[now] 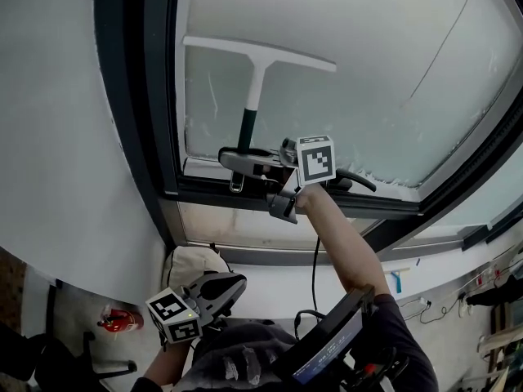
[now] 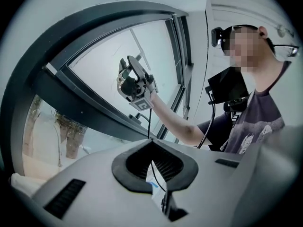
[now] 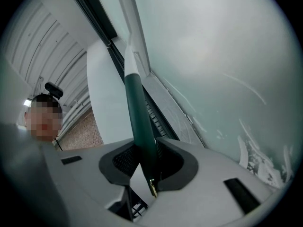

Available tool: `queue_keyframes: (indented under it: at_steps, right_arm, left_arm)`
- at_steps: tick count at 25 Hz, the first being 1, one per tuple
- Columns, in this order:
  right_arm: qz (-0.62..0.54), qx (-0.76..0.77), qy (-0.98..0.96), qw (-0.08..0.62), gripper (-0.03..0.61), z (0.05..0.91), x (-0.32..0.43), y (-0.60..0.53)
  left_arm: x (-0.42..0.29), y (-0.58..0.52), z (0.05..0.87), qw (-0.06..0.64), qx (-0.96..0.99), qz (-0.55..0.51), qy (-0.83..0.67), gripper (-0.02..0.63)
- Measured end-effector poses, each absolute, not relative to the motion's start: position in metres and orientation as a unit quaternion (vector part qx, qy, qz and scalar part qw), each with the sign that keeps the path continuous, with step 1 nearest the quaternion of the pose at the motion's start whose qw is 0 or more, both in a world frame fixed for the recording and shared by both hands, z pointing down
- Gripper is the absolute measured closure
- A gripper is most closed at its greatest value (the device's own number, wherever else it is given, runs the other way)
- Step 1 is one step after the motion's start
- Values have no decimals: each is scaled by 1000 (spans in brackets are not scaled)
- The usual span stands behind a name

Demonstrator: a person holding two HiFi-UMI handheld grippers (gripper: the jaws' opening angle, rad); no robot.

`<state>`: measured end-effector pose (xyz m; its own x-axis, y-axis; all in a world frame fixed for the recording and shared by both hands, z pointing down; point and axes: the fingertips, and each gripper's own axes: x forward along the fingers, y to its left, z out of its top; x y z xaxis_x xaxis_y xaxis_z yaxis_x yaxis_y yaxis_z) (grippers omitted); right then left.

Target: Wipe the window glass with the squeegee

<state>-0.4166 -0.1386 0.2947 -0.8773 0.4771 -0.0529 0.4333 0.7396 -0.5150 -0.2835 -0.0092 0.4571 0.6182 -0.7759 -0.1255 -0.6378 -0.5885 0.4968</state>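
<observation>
Left gripper (image 1: pixel 229 284) low; right gripper (image 1: pixel 245 158) holds squeegee (image 1: pixel 255 80) upright, blade (image 1: pixel 260 54) topmost, crosswise.

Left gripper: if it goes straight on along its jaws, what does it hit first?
Probably the right gripper, holding the squeegee, nearly dead ahead; the window frame lies behind it. Depth is unclear.

The squeegee (image 1: pixel 257 73) rests against glass (image 1: pixel 376 80) above right claw (image 1: pixel 245 157).

one squeegee (image 1: pixel 260 72); two grippers: left gripper (image 1: pixel 233 286), right gripper (image 1: pixel 243 155); one window (image 1: pixel 368 72)
</observation>
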Motion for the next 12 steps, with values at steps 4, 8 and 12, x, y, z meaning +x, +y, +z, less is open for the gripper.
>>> queue_keyframes:
  at_steps: [4,8,12]
  right_arm:
    - [279,-245,-928,37,499,308,-417,-139]
    - [288,-245,-925,36,499,313,-417,-141]
    - [296,-247,-922,38,499,323,-414,-139]
  left_arm:
    - [-287,-9,458,209,873,-165,-409,608]
    - [-291,-9,457,212,871,-163,-413,607]
    - [-288,-9,457,215,870,-162,-413,608]
